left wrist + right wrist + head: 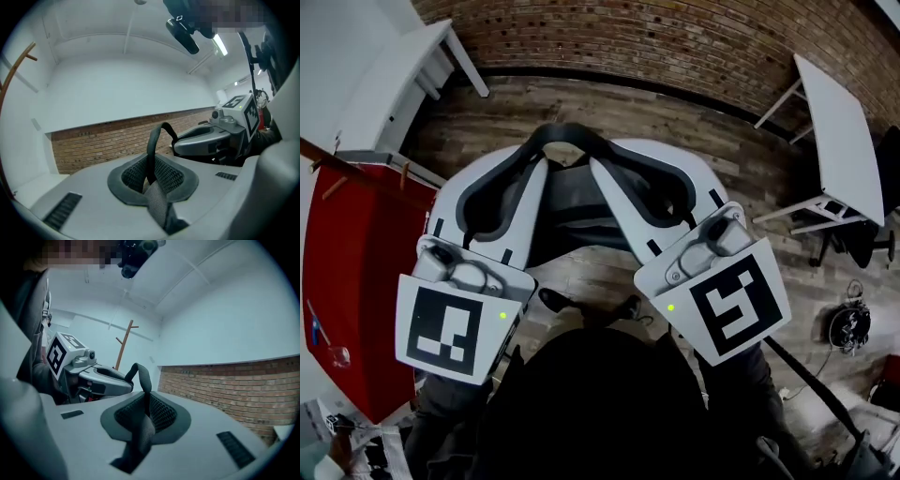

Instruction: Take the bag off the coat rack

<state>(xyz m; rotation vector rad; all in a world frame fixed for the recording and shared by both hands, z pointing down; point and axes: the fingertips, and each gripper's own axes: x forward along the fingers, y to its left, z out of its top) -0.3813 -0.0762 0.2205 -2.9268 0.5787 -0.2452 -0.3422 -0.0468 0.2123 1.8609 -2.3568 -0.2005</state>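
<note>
In the head view a black strap (567, 136) arches between my two grippers, and the grey bag (572, 211) hangs from it over the wooden floor. My left gripper (532, 159) is shut on one end of the strap's loop and my right gripper (602, 164) on the other. The left gripper view shows the strap (154, 140) running up from between the closed jaws of the left gripper (152, 180). The right gripper view shows the same strap (140, 373) pinched in the right gripper (145, 416). The wooden coat rack (124, 341) stands well behind, against the white wall.
A brick wall base (656, 47) runs along the far side of the wood floor. White tables stand at the back left (394, 75) and right (844, 131). A red cabinet (356, 272) is close on my left. Cables and a dark round object (848, 323) lie at the right.
</note>
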